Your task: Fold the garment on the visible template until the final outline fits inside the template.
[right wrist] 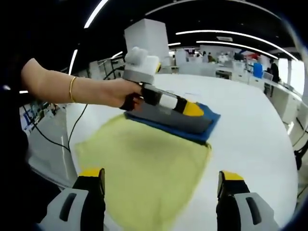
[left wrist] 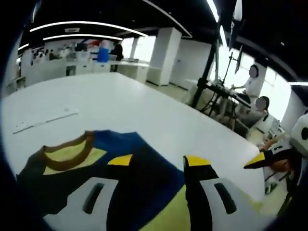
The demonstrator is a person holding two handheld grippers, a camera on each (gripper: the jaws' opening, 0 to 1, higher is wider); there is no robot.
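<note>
Left tool (right wrist: 192, 109) rests on folded garment (right wrist: 144, 168).

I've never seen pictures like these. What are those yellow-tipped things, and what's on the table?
A person is holding a grabbing tool in each hand, and each tool carries its own camera. The yellow-tipped prongs at the bottom are its fingers. In the right gripper view you see the person's hand pressing the left gripper onto a garment on the white table. The garment is yellow-green and blue, partly folded. The left gripper view looks along that tool at the brown collar. The right gripper hovers open, holding nothing.
</note>
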